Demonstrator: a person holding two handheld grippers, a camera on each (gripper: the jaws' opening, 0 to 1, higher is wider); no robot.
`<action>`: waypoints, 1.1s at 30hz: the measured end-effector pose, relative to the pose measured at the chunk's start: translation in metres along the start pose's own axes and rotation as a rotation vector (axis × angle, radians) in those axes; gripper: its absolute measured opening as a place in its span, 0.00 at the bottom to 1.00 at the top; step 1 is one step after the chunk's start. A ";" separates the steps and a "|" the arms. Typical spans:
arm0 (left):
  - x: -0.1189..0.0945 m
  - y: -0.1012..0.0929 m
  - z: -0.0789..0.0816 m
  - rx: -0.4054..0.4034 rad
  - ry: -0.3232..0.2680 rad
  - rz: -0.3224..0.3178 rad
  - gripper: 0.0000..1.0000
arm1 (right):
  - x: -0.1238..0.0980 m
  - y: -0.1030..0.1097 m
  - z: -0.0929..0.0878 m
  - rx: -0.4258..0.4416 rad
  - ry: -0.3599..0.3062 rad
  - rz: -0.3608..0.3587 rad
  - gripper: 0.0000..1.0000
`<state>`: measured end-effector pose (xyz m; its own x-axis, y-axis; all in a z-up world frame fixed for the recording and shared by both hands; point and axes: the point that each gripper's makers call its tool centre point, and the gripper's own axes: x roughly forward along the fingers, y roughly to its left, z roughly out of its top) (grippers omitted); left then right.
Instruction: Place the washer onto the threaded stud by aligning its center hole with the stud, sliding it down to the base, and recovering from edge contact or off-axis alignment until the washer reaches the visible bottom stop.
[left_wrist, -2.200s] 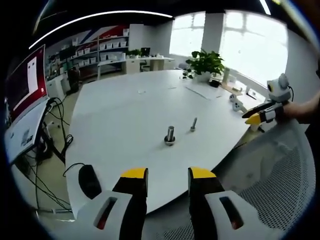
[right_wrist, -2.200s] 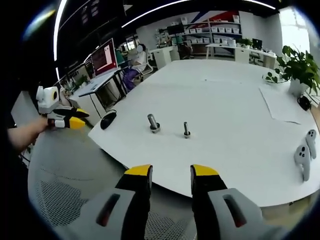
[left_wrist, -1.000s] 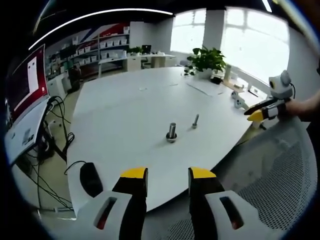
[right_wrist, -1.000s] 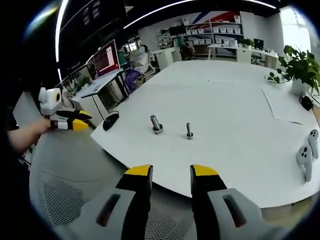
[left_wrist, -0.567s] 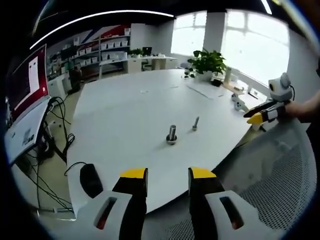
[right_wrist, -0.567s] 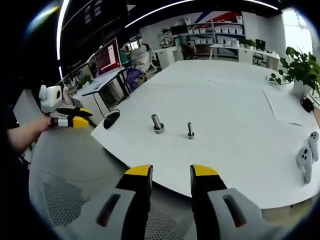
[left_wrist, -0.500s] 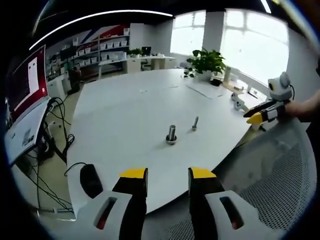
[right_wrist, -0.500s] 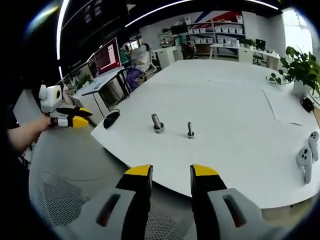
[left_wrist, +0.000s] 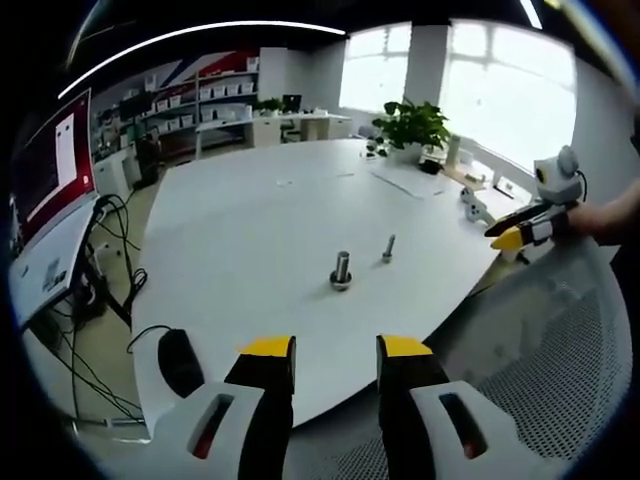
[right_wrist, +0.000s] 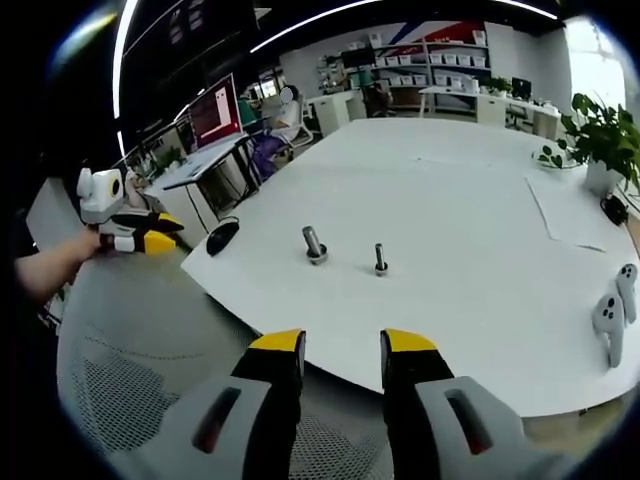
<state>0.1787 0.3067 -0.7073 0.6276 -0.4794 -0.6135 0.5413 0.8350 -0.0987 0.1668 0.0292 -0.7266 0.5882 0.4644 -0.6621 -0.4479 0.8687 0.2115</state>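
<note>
your left gripper (left_wrist: 335, 348) and right gripper (right_wrist: 343, 343) both point forward, jaws parted with nothing between them; each rides level, held out by your hand (right_wrist: 60, 262) behind it.

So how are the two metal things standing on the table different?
The bigger stud is thicker than the thin bolt. The bigger stud has a wide ring-like base and leans a little in the right gripper view; the thin bolt has a small base and stands straighter. Both are grey metal and stand apart on the white table.

No legible text, labels or numbers anywhere
</note>
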 end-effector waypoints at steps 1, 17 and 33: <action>0.000 0.000 0.000 0.001 0.001 -0.002 0.30 | 0.000 0.000 0.000 -0.001 0.002 0.001 0.33; 0.001 0.001 -0.001 0.009 0.005 0.001 0.30 | 0.002 0.003 -0.007 -0.023 0.039 0.014 0.33; -0.001 0.004 0.002 0.001 -0.006 0.038 0.31 | 0.003 0.005 -0.012 -0.051 0.066 0.023 0.33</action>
<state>0.1808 0.3100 -0.7054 0.6512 -0.4489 -0.6120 0.5176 0.8524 -0.0745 0.1587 0.0325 -0.7361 0.5324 0.4700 -0.7040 -0.4950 0.8475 0.1915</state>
